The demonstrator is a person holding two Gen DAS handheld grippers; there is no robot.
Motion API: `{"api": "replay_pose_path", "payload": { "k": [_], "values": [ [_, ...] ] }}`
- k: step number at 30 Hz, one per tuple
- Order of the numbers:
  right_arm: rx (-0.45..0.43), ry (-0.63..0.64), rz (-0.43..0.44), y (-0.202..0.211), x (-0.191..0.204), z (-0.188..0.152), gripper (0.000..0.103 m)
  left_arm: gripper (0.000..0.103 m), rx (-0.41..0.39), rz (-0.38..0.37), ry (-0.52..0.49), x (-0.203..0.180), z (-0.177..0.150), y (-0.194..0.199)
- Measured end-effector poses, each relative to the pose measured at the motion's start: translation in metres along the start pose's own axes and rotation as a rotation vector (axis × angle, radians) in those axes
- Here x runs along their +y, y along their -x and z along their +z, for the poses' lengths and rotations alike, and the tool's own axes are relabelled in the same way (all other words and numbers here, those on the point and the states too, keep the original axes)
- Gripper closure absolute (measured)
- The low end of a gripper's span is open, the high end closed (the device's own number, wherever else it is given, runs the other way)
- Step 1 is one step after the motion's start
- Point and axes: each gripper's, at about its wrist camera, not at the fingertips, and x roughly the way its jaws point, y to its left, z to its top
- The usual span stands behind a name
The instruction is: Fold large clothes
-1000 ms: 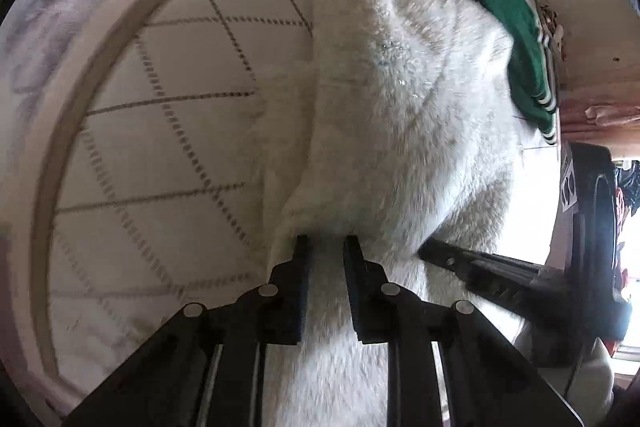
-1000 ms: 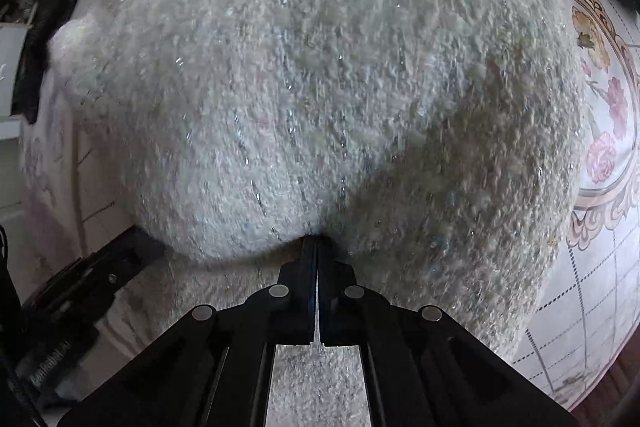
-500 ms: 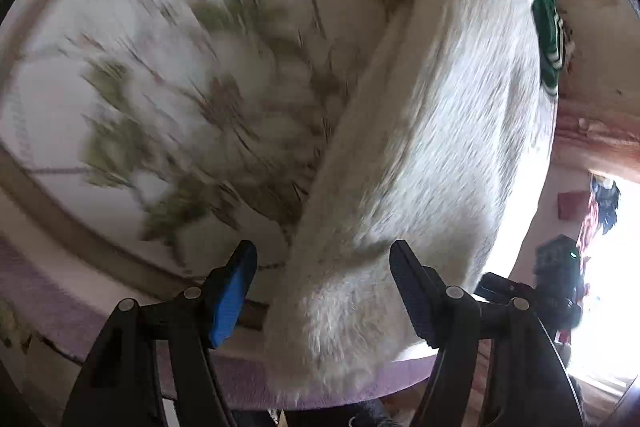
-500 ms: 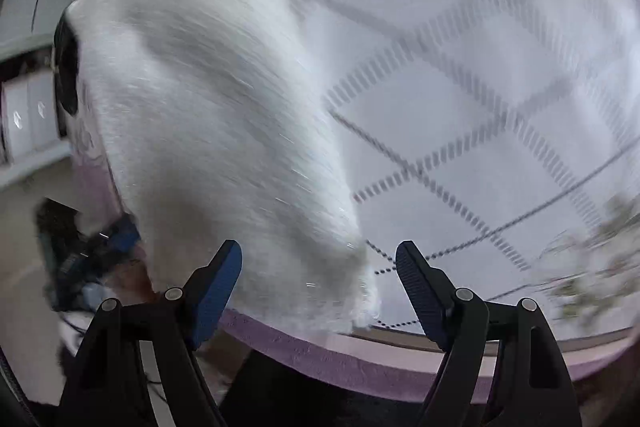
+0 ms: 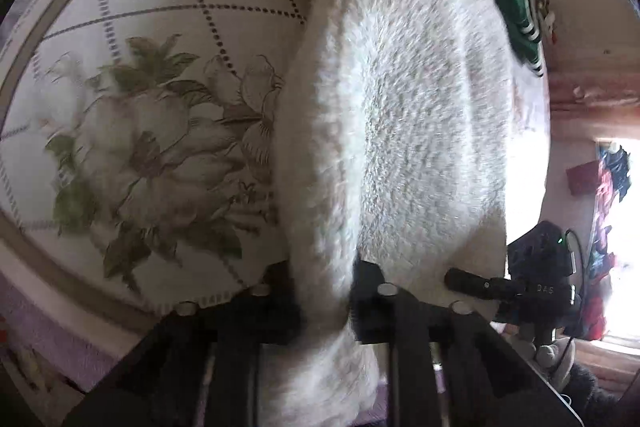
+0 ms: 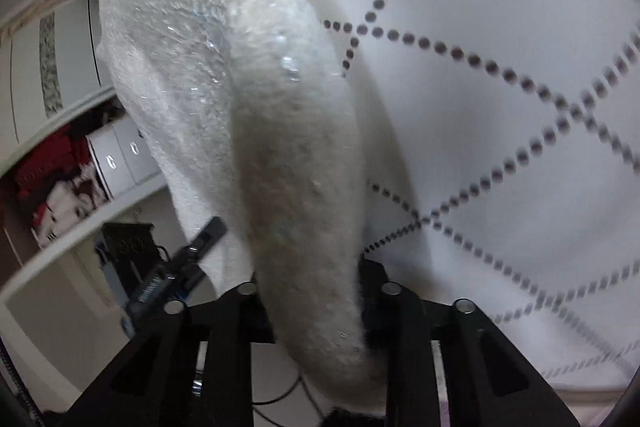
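A large white fluffy garment [image 5: 408, 115] lies folded in a long band on the bed and hangs over its near edge. My left gripper [image 5: 322, 275] is shut on the left edge of its near end, with thick pile bunched between the jaws. The same garment [image 6: 248, 95] fills the left half of the right wrist view. My right gripper [image 6: 310, 279] is shut on its other near edge. Each gripper shows in the other's view, close beside the garment.
The bedspread [image 5: 168, 131] is white with dotted diamond lines and a flower print. A green folded garment [image 5: 516, 3] lies at the far end of the bed. Shelves with boxes [image 6: 120, 155] and red clothes stand left of the bed.
One second ago both grippers were shut on the garment. Half a second ago both were open around its near end. Now both have closed on the two near edges.
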Motion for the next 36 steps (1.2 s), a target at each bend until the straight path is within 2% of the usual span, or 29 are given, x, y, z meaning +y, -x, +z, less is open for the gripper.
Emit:
{"api": "replay_pose_path", "payload": {
  "k": [3, 6, 8, 10, 12, 14, 16, 18, 20, 22, 25, 26, 27, 28, 30, 31, 32, 33, 34, 35, 36],
  "values": [
    [0.019, -0.039, 0.05, 0.021, -0.005, -0.032, 0.088, 0.092, 0.037, -0.055, 0.057, 0.003, -0.021, 0.02],
    [0.099, -0.065, 0.031, 0.053, -0.006, -0.087, 0.089, 0.092, 0.143, -0.069, 0.112, -0.002, -0.059, 0.046],
    [0.173, -0.136, 0.026, 0.071, -0.009, -0.131, 0.089, 0.092, 0.22, -0.084, 0.183, -0.007, -0.082, 0.066],
    [0.22, -0.204, 0.038, 0.092, -0.015, -0.16, 0.089, 0.093, 0.274, -0.092, 0.27, -0.006, -0.095, 0.088],
    [0.253, -0.303, 0.075, 0.104, -0.021, -0.2, 0.089, 0.093, 0.3, -0.12, 0.364, -0.012, -0.09, 0.099],
    [0.27, -0.389, 0.141, 0.116, -0.023, -0.213, 0.089, 0.092, 0.307, -0.127, 0.44, -0.002, -0.074, 0.109],
    [0.26, -0.495, 0.21, 0.123, -0.025, -0.206, 0.089, 0.092, 0.295, -0.13, 0.474, -0.004, -0.049, 0.105],
    [0.244, -0.547, 0.244, 0.118, -0.018, -0.196, 0.089, 0.092, 0.24, -0.139, 0.497, -0.008, -0.02, 0.1],
    [0.222, -0.588, 0.281, 0.11, -0.012, -0.169, 0.088, 0.092, 0.201, -0.164, 0.519, 0.001, 0.006, 0.098],
    [0.222, -0.666, 0.353, 0.098, -0.013, -0.147, 0.084, 0.091, 0.14, -0.195, 0.544, 0.005, 0.026, 0.096],
    [0.181, -0.701, 0.417, 0.098, -0.023, -0.108, 0.066, 0.091, 0.038, -0.259, 0.585, 0.001, 0.048, 0.096],
    [0.151, -0.694, 0.438, 0.1, -0.017, -0.097, 0.052, 0.091, 0.008, -0.297, 0.604, 0.001, 0.053, 0.098],
    [0.132, -0.684, 0.456, 0.104, -0.015, -0.09, 0.031, 0.09, -0.02, -0.338, 0.618, 0.002, 0.059, 0.1],
    [0.103, -0.665, 0.496, 0.112, -0.012, -0.083, 0.023, 0.09, -0.058, -0.371, 0.623, 0.001, 0.065, 0.103],
    [0.052, -0.573, 0.57, 0.115, 0.013, -0.062, 0.02, 0.09, -0.12, -0.365, 0.593, -0.008, 0.071, 0.111],
    [0.026, -0.508, 0.573, 0.127, 0.024, -0.056, 0.02, 0.089, -0.138, -0.353, 0.574, -0.011, 0.073, 0.114],
    [0.002, -0.457, 0.554, 0.136, 0.031, -0.054, 0.02, 0.081, -0.159, -0.322, 0.54, -0.019, 0.077, 0.116],
    [-0.038, -0.378, 0.483, 0.15, 0.038, -0.05, 0.02, 0.072, -0.169, -0.28, 0.496, -0.023, 0.074, 0.119],
    [-0.074, -0.285, 0.367, 0.168, 0.042, -0.049, 0.02, 0.056, -0.171, -0.211, 0.443, -0.028, 0.07, 0.122],
    [-0.097, -0.203, 0.259, 0.191, 0.031, -0.05, 0.02, 0.045, -0.173, -0.148, 0.39, -0.03, 0.064, 0.122],
    [-0.117, -0.109, 0.133, 0.197, 0.042, -0.048, 0.02, 0.045, -0.166, -0.085, 0.325, -0.034, 0.055, 0.117]
  ]
}}
